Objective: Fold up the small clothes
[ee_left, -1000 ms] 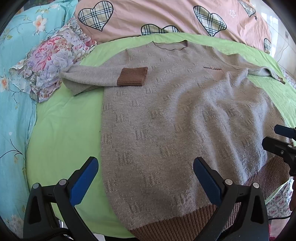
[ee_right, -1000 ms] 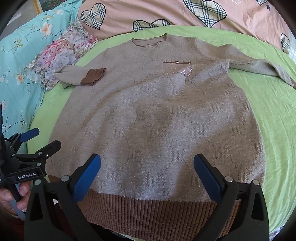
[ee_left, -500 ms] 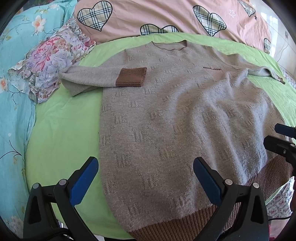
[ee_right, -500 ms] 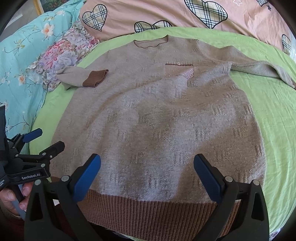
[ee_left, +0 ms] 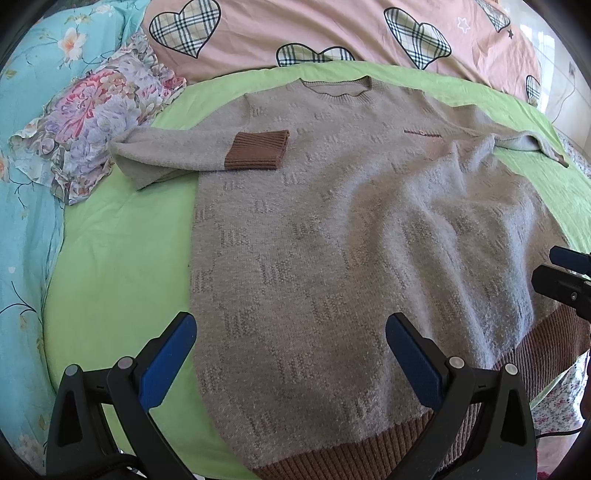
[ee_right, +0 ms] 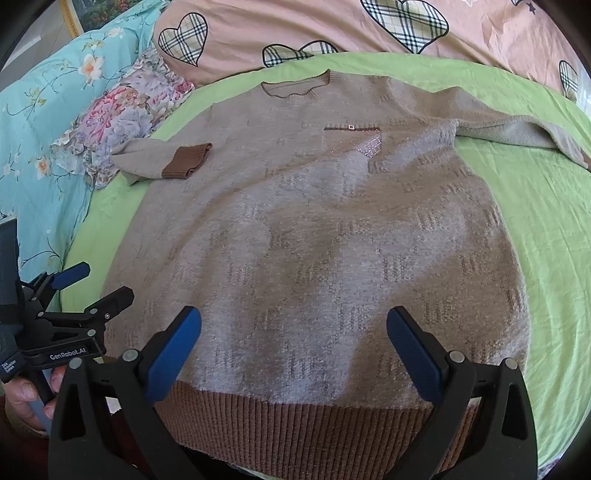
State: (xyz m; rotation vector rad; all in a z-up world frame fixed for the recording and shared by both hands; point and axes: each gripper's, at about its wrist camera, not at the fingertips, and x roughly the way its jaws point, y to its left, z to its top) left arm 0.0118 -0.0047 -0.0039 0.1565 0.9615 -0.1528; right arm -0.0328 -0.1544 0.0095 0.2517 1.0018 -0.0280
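A grey-beige knit sweater [ee_left: 351, 240] [ee_right: 314, 236] with brown ribbed hem lies flat, front up, on a green sheet [ee_left: 110, 258] [ee_right: 546, 229]. Its left sleeve is folded across the chest, brown cuff [ee_left: 256, 149] [ee_right: 186, 160] on top. The other sleeve [ee_right: 517, 129] stretches out to the right. My left gripper [ee_left: 291, 354] hovers open over the sweater's lower left part, holding nothing. My right gripper [ee_right: 293, 350] stands open above the hem [ee_right: 295, 424], also bare. Each gripper shows at the edge of the other's view: the right gripper [ee_left: 565, 280], the left gripper [ee_right: 88, 288].
A floral cloth [ee_left: 92, 125] [ee_right: 122, 114] lies bunched at the sweater's upper left. A pink quilt with plaid hearts [ee_left: 332, 33] [ee_right: 332, 26] runs along the back. Turquoise flowered bedding [ee_left: 22, 184] [ee_right: 44, 122] covers the left side. A hand [ee_right: 26, 402] holds the left gripper's handle.
Both grippers have eased slightly closer and leftward over the sweater; the sweater itself has not moved and both stay open.
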